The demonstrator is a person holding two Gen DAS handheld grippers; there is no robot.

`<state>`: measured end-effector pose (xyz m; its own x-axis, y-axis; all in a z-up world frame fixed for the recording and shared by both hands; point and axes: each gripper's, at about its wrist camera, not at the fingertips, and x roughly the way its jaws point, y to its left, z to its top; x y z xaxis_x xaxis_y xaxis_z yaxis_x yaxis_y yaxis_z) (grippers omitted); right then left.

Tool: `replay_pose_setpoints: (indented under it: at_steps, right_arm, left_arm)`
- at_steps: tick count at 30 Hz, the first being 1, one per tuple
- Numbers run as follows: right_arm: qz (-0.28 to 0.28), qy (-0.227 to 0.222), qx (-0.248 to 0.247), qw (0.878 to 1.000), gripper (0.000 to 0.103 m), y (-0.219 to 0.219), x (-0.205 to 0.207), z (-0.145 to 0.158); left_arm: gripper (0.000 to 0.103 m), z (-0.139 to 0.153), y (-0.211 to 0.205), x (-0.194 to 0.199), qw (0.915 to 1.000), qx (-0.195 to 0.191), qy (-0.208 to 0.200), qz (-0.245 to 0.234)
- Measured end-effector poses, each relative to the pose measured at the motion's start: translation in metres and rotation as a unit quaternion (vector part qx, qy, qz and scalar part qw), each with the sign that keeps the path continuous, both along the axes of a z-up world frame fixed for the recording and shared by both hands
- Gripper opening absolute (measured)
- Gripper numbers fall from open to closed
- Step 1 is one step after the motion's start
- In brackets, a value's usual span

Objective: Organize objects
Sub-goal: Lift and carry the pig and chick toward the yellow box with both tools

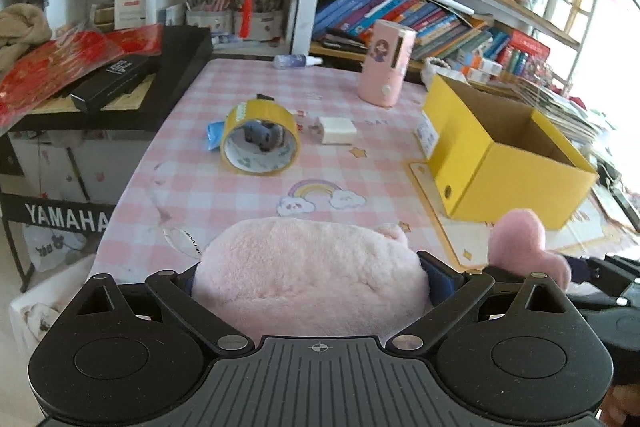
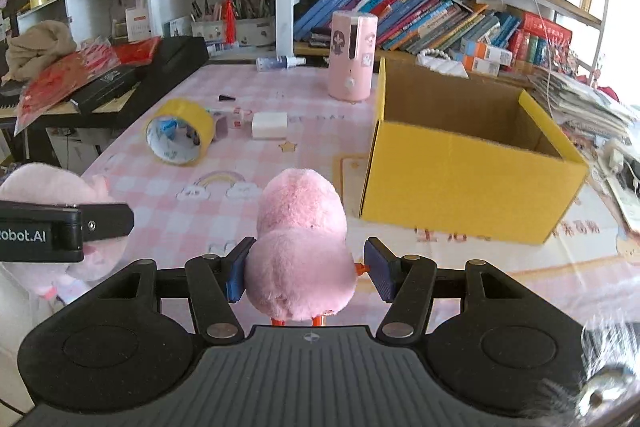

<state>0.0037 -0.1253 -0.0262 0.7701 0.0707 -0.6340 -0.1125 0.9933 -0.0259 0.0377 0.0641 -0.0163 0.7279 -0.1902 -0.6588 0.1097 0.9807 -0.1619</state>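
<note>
The left gripper [image 1: 310, 277] clamps a pale pink plush toy [image 1: 308, 267] while the right gripper [image 2: 306, 273], its pads [image 2: 236, 273] barely touching, brackets a pink plush bird [image 2: 302, 239] at the table's [image 2: 280, 163] near edge, so both probably go next into the open yellow box [image 2: 460, 179] ahead-right.

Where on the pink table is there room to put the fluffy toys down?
Bare cloth lies around the rainbow print, between the tape roll and the yellow box. The box looks empty too. It gets crowded behind the tape, by the white block and pink canister.
</note>
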Motion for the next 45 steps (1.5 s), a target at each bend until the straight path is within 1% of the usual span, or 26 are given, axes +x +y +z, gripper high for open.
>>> replay_pose_setpoints:
  at_steps: [3,6,11,18,25,31,34,39,45]
  right_arm:
    - [-0.007,0.01,0.001,1.0,0.056,-0.001,-0.013,-0.005]
    - [-0.029,0.018,0.005,0.999,0.056,-0.008,-0.024,-0.009]
    - [-0.078,0.035,0.013,0.996,0.056,-0.026,-0.035,-0.013]
    - [-0.106,0.042,0.01,0.993,0.056,-0.039,-0.043,-0.015]
    - [-0.17,0.048,0.021,0.984,0.056,-0.073,-0.055,-0.016]
    - [-0.213,0.042,0.032,0.976,0.056,-0.098,-0.063,-0.014]
    - [-0.223,0.041,0.034,0.973,0.056,-0.105,-0.064,-0.013]
    - [-0.23,0.043,0.044,0.971,0.056,-0.114,-0.06,-0.011]
    - [-0.231,0.048,0.046,0.971,0.056,-0.121,-0.055,-0.011]
  left_arm:
    - [0.099,-0.005,-0.003,-0.005,0.9999,-0.003,0.009,-0.012]
    - [0.099,-0.008,-0.012,-0.01,0.9994,-0.001,0.013,-0.033]
    - [0.099,-0.009,-0.029,-0.015,0.9971,0.007,0.008,-0.076]
    - [0.099,-0.007,-0.052,-0.015,0.9927,0.012,0.001,-0.12]
    - [0.099,-0.006,-0.086,-0.011,0.983,0.017,-0.001,-0.183]
    - [0.099,-0.002,-0.113,-0.013,0.9727,0.025,-0.017,-0.23]
    - [0.099,-0.001,-0.12,-0.013,0.9697,0.028,-0.022,-0.242]
    - [0.099,0.002,-0.128,-0.01,0.9677,0.03,-0.027,-0.249]
    - [0.099,0.002,-0.136,-0.005,0.9665,0.029,-0.029,-0.253]
